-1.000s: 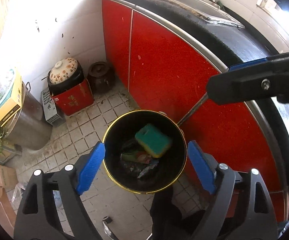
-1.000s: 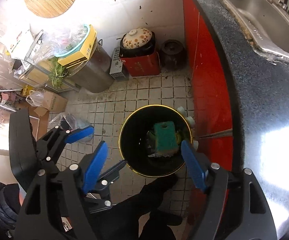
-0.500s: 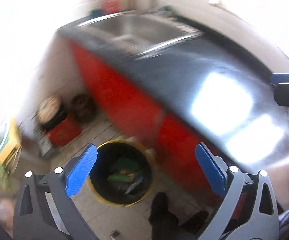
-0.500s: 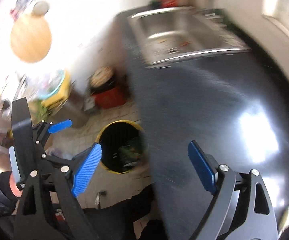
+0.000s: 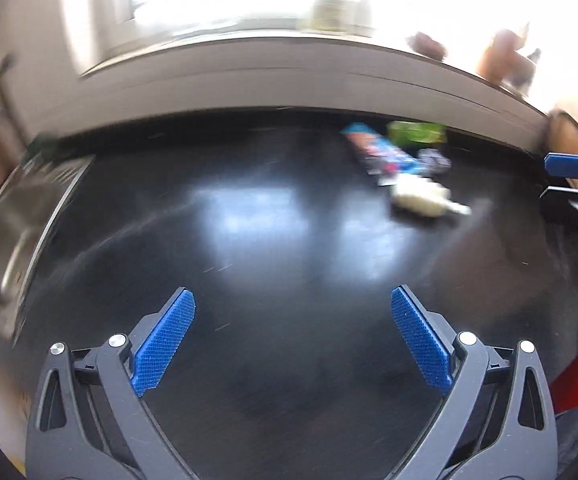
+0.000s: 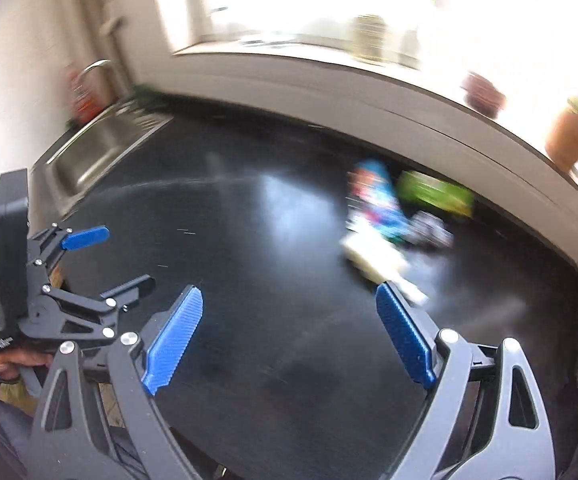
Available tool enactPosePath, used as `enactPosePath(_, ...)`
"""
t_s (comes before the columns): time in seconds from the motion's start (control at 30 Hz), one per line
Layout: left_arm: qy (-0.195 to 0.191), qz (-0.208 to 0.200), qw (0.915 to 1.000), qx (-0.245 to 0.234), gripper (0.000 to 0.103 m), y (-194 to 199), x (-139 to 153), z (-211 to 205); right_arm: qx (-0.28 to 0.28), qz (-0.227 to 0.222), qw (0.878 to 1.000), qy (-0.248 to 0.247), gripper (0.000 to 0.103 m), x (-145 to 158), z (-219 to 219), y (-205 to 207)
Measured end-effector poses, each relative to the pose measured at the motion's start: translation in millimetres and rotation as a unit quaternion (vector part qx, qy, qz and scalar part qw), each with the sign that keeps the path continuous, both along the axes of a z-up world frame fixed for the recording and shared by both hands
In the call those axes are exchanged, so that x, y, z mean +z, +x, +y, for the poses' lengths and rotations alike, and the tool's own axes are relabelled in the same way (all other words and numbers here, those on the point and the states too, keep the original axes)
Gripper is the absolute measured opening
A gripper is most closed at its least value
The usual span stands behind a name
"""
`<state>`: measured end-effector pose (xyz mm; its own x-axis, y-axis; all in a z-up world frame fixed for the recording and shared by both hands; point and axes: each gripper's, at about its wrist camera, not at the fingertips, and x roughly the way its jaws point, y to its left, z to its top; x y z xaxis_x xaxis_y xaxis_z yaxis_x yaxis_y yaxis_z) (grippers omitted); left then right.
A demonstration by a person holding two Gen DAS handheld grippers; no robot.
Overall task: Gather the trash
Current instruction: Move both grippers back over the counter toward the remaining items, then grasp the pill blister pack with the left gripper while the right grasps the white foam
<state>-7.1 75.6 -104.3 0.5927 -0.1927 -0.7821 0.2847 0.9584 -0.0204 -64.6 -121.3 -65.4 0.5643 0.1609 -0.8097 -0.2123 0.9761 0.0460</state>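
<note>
Blurred trash lies at the back right of the black countertop [image 5: 249, 248]: a blue printed wrapper [image 5: 381, 152], a green packet [image 5: 417, 132], a small dark crumple [image 5: 435, 160] and a whitish wad [image 5: 421, 198]. My left gripper [image 5: 292, 292] hangs open over bare counter, well short of the pile. In the right wrist view the same wrapper [image 6: 373, 196], packet [image 6: 433, 192] and wad [image 6: 373, 256] lie just beyond my right gripper [image 6: 289, 288], which is open and holds nothing. Its right pad [image 6: 405, 336] overlaps the wad's near end in the picture.
A steel sink [image 5: 9, 232] is set into the counter at the left, with a tap [image 6: 97, 68] behind it. A pale window sill [image 5: 289, 80] runs along the back and carries brown jars [image 6: 573, 136]. A hand [image 6: 5, 360] holds the left gripper [image 6: 117, 258] at far left.
Both views swung up from the yellow-rimmed bin on the floor, past the red cupboard fronts, onto the countertop. The bin has left view and the trash pile has come in. Both jaws stand wider.
</note>
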Motion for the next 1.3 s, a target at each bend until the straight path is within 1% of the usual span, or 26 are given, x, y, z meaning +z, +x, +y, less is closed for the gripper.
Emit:
enactPosePath(0.07,0.007,0.000,0.9995,-0.031,0.096,3.8,0.8,-30.2,-0.027,-0.001,1.000,0.002,0.086,0.8,-25.7,-9.8)
enactPosePath(0.13,0.012,0.003,0.9987,-0.049,0.096,11.7,-0.6,-48.0,-0.048,0.000,0.999,0.004,0.086,-0.8,-47.3,-15.9)
enactPosePath(0.2,0.021,0.006,0.9979,-0.062,0.096,15.7,-0.9,-63.2,-0.058,-0.001,0.998,0.008,0.086,-2.7,-63.1,-17.3)
enactPosePath(0.3,0.025,0.010,0.9973,-0.069,0.096,18.3,0.5,-73.9,-0.067,-0.002,0.998,0.013,0.086,-4.2,-77.5,-16.1)
enactPosePath(0.43,0.033,0.017,0.9971,-0.066,0.096,31.9,-1.6,-86.2,-0.068,-0.004,0.998,0.015,0.086,-3.9,-85.0,-6.6)
enactPosePath(0.53,0.038,0.019,0.9974,-0.059,0.096,49.9,-2.3,-97.3,-0.060,-0.004,0.998,0.015,0.086,-5.9,-91.9,7.5)
enactPosePath(0.73,0.040,0.030,0.9977,-0.047,0.096,92.2,-7.9,-115.0,-0.047,0.003,0.999,0.015,0.086,-18.9,-110.3,48.3)
enactPosePath(0.83,0.044,0.038,0.9973,-0.044,0.096,116.8,-16.1,-124.1,-0.036,0.018,0.999,0.020,0.086,-33.3,-116.1,75.4)
enactPosePath(0.93,0.054,0.054,0.9962,-0.042,0.096,144.0,-31.6,-132.5,-0.015,0.033,0.999,0.021,0.085,-50.1,-114.1,93.3)
enactPosePath(1.0,0.057,0.065,0.9954,-0.042,0.096,161.1,-42.5,-136.1,0.009,0.050,0.999,0.018,0.085,-68.3,-106.4,104.6)
enactPosePath(1.1,0.057,0.090,0.9934,-0.041,0.096,191.0,-63.4,-138.2,0.040,0.069,0.997,0.009,0.083,-93.8,-92.8,113.8)
enactPosePath(1.23,0.064,0.104,0.9917,-0.042,0.095,218.6,-85.4,-140.7,0.070,0.091,0.993,-0.001,0.081,-121.7,-75.8,123.3)
enactPosePath(1.3,0.061,0.118,0.9903,-0.039,0.090,228.8,-95.1,-139.3,0.085,0.099,0.991,-0.010,0.080,-134.7,-65.8,127.9)
